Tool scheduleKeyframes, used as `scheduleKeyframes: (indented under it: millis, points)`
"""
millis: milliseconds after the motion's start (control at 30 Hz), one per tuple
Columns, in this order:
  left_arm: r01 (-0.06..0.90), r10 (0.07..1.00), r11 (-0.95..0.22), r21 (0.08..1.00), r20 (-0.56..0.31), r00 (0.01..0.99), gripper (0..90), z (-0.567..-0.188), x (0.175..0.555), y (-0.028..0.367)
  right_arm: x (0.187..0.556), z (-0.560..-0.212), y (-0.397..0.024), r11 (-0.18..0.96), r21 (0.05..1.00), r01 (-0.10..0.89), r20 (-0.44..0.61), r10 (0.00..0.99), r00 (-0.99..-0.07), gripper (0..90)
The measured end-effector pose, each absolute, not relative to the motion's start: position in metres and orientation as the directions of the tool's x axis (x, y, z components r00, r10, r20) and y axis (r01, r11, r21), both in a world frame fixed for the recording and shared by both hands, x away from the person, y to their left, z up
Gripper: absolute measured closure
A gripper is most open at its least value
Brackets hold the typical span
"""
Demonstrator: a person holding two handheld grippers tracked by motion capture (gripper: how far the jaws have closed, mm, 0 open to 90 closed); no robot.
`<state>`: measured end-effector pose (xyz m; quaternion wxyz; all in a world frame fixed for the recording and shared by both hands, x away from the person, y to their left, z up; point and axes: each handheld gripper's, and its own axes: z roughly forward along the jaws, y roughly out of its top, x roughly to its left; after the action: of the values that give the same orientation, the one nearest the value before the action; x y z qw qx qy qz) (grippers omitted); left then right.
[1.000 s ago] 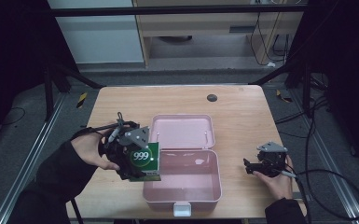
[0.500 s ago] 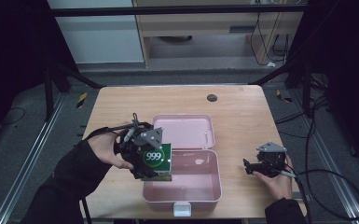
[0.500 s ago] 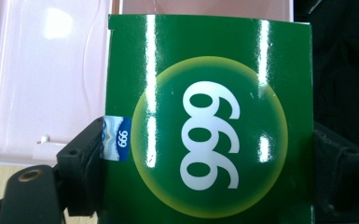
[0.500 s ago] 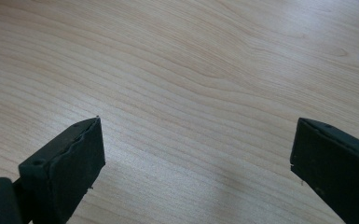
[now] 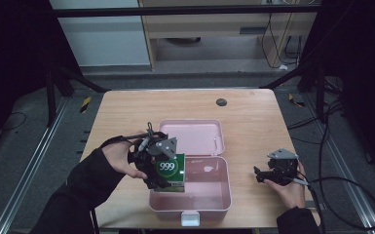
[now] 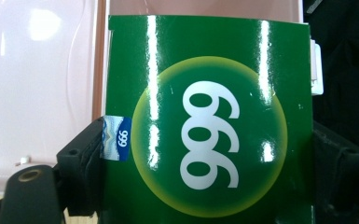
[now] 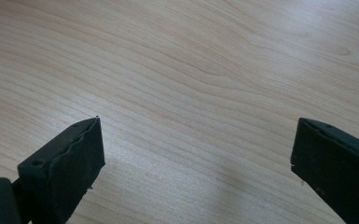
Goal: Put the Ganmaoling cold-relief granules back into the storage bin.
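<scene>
the left gripper (image 5: pixel 161 168), fingers clamped on the green box (image 5: pixel 171 170), hangs over the pink case (image 5: pixel 214 195)'s left rim. the right gripper (image 7: pixel 193 163), fingers apart, faces bare surface (image 7: pixel 191 70).

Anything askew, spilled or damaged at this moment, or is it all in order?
Nothing stands out. The left gripper holds the green 999 box squarely between its jaws over the left edge of the open pink case; the box looks undented. The right gripper sits open over bare table. No spills.
</scene>
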<state>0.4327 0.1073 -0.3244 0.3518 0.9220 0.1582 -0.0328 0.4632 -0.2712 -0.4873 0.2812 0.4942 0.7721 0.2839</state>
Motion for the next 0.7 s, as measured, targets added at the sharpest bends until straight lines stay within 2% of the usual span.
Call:
scheduleKeyframes:
  millis: [700]
  points:
    - [0.36, 0.31, -0.67, 0.649, -0.196, 0.93, 14.7, -0.36, 0.435, 0.105, 0.464, -0.489, -0.27, 0.364, 0.706, 0.607, -0.162, 0.918, -0.363, 2.8]
